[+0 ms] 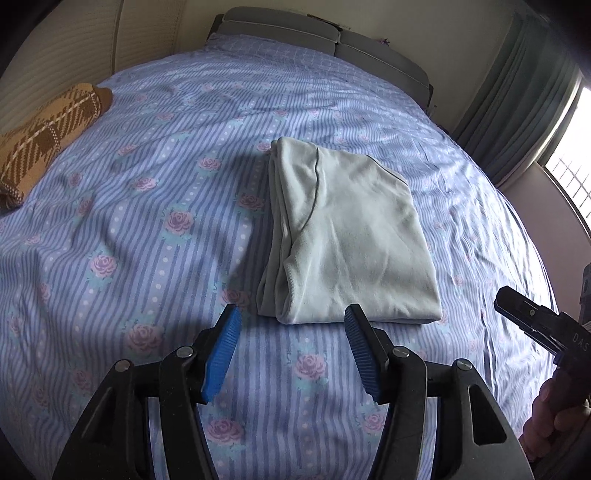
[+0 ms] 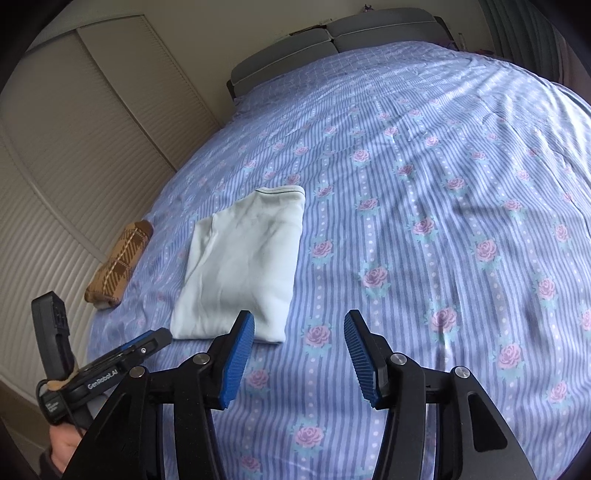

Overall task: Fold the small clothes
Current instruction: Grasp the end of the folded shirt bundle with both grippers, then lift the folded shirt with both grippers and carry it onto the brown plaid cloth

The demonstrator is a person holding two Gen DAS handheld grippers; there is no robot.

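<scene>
1. A pale mint garment [image 1: 347,236], already folded into a compact rectangle, lies flat on the bed's striped, rose-printed sheet [image 1: 147,229], at centre frame in the left wrist view and lower left of centre in the right wrist view.

2. The left tool [image 1: 291,314] hovers just short of the garment's near edge, its blue-padded fingers spread wide and holding nothing; the fold sits straight ahead and slightly right of its gap.

3. The right tool [image 2: 299,321] also stands wide and empty over bare sheet; the garment lies ahead and to the left of it, the near right corner just beside its left pad.

4. Judged from both views, the left tool is squarely lined up with the near edge, while the right is offset toward the corner; neither touches the cloth.

5. The garment's long axis runs away from the tools, from lower frame toward the grey headboard [image 1: 280,27]. Its hemmed, dark-piped end points to the far side; stacked layer edges show along its left flank in the left wrist view.

6. A brown plaid knit item [image 1: 44,136] rests well apart at the upper left of the left wrist frame, near the bed's edge, possibly next in line.
</scene>
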